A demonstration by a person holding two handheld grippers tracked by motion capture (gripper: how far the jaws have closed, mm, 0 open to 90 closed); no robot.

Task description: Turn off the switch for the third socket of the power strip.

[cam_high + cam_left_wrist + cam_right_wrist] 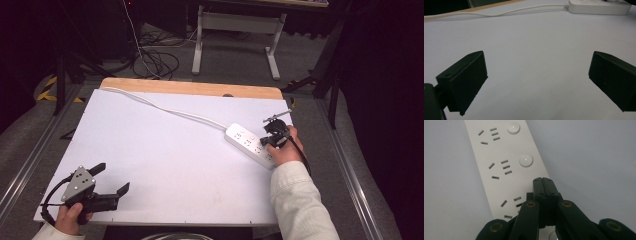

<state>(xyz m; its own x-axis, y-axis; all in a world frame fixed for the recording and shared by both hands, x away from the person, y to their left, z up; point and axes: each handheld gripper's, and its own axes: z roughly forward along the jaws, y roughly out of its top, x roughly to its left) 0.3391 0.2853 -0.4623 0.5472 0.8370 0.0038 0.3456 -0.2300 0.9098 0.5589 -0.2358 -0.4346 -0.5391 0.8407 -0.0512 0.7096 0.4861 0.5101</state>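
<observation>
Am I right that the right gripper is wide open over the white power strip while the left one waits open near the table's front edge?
Not quite: the right gripper is shut, fingers pressed together over the power strip, as the right gripper view shows. The left gripper does wait open near the front edge.

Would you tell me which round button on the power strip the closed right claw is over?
The nearest one, mostly hidden under the right claw; the other two stay uncovered.

The power strip (506,167) beneath the right gripper's black fingers (543,185) was white, patterned with dark slots and pale round buttons (526,160).
</observation>
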